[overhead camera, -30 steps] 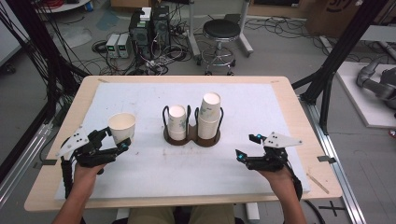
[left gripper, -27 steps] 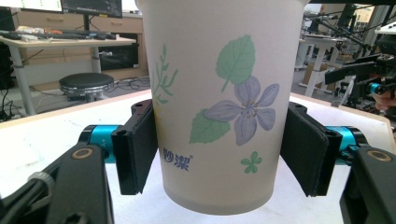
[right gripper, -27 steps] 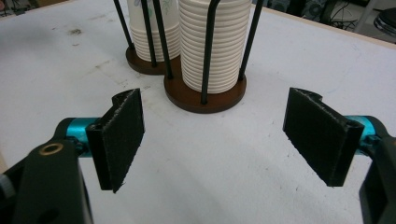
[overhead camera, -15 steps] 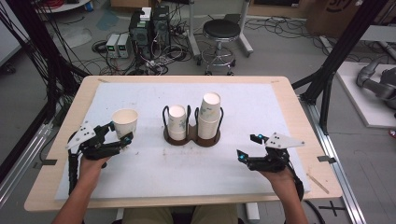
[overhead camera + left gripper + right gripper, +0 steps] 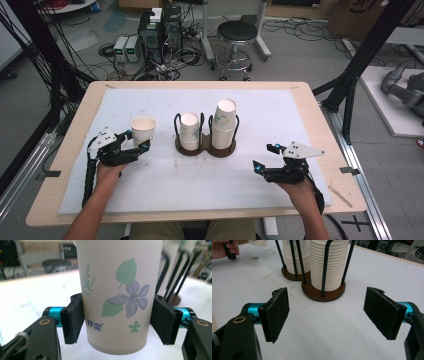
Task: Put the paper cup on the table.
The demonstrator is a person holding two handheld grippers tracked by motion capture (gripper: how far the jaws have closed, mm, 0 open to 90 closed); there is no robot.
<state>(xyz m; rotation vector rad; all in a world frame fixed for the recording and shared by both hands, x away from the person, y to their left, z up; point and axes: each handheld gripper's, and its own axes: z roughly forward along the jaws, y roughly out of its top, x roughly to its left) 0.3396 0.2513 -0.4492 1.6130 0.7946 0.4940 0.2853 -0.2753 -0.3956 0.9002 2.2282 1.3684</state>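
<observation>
White paper, printed with green leaves and a violet flower: that is the cup (image 5: 143, 131) in the high view, gripped by the left gripper (image 5: 136, 143) at about nine o'clock from the two-bay cup holder (image 5: 205, 149) in the middle of the table (image 5: 300, 100). One bay carries a short stack (image 5: 189, 130), the other a taller stack (image 5: 224, 123). The right gripper (image 5: 265, 158) waits at about four o'clock from the holder, well apart from it, holding nothing. Whether the cup's base touches the white mat cannot be told from above.

In the left gripper view the cup (image 5: 117, 295) stands upright between the black pads (image 5: 75, 317), which press its lower wall from both sides; the jaws are closed onto it at a narrow spread. The job in hand looks like setting this single cup down, so it is best to keep it plumb, lower it until the base sits flat, and only then ease the squeeze, since thin paper dents easily. The rim is cut off at twelve o'clock, and the surface under the base cannot be made out.

In the right gripper view the right gripper (image 5: 327, 315) has its jaws spread wide over bare mat, with the taller stack (image 5: 327, 265) at twelve o'clock and the short stack (image 5: 295, 257) at eleven. Both stacks' tops are cropped.
</observation>
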